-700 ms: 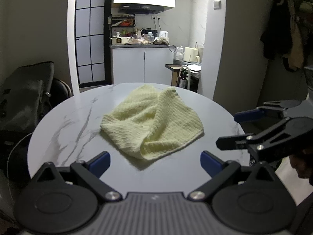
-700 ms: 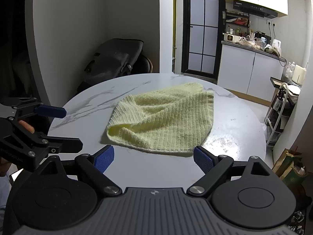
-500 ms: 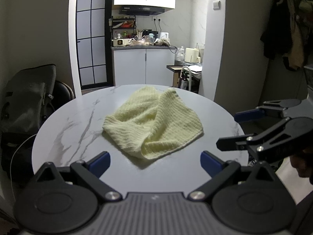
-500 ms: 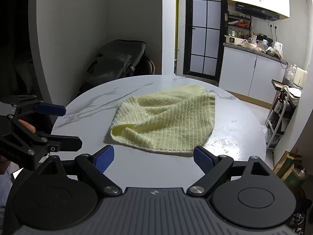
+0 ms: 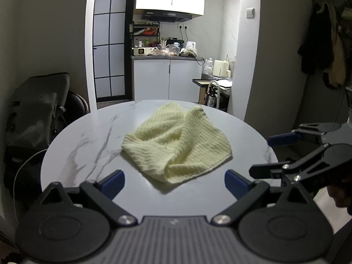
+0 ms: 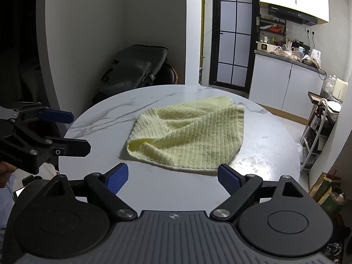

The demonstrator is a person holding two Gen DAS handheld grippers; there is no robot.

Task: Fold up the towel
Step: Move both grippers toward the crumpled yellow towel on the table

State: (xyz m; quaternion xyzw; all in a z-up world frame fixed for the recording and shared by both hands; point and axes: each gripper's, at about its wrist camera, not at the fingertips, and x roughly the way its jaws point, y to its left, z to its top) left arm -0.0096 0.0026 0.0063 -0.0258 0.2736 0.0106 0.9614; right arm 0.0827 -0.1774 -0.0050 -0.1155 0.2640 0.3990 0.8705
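Observation:
A pale yellow ribbed towel lies crumpled and loosely folded over itself in the middle of a round white marble table. My left gripper stands open above the table's near edge, just short of the towel, with nothing between its blue pads. My right gripper is open too, empty, its pads level with the towel's near hem. Each gripper shows in the other's view: the right one at the right, the left one at the left, both held off the table's sides.
A dark bag rests on a chair behind the table at the left. A kitchen counter with white cabinets stands beyond. A small trolley and bags sit on the floor at the right. Coats hang at the far right.
Both grippers have drawn back and risen slightly, so the towel and table look a little farther off. The towel has not moved and both grippers stay open.

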